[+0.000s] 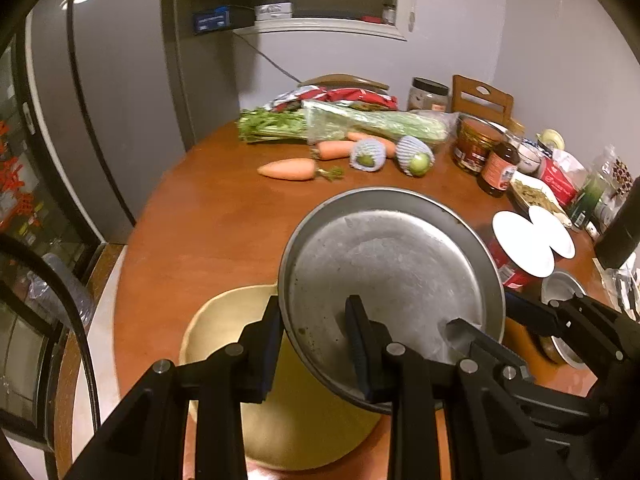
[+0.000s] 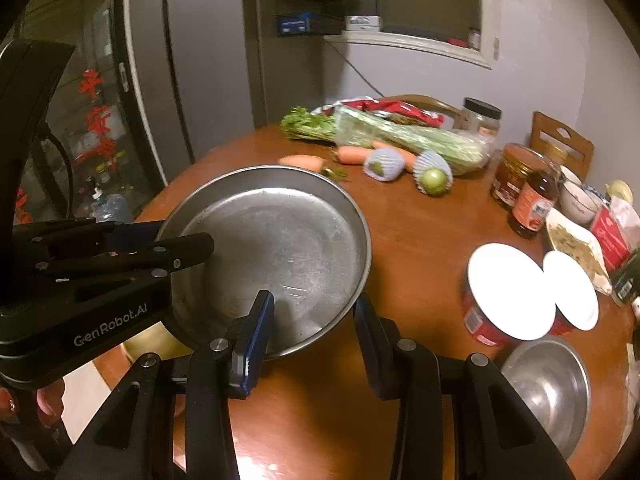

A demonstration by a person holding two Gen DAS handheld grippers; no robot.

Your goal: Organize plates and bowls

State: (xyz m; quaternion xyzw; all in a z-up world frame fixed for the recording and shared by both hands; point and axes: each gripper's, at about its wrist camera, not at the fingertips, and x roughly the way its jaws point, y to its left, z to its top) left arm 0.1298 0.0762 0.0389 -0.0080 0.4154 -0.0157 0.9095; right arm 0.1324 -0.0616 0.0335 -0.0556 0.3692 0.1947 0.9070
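A round metal plate (image 1: 390,264) is held tilted above a cream plate (image 1: 224,320) on the round wooden table (image 1: 200,208). My left gripper (image 1: 316,320) straddles the metal plate's near-left rim, jaws wide, one finger inside and one outside. My right gripper (image 2: 314,320) straddles the same metal plate (image 2: 276,248) at its near-right rim, jaws also wide; it shows in the left wrist view (image 1: 480,320) too. The left gripper shows in the right wrist view (image 2: 160,244) at the plate's left rim. A small steel bowl (image 2: 548,388) sits on the table at the right.
Carrots (image 1: 288,169), wrapped fruit (image 1: 368,155) and celery (image 1: 360,122) lie at the table's back. Jars, bottles and packets (image 1: 500,164) crowd the right side, with two white-lidded red cups (image 2: 508,296). A fridge (image 1: 100,100) stands at the left, a chair (image 1: 482,98) behind.
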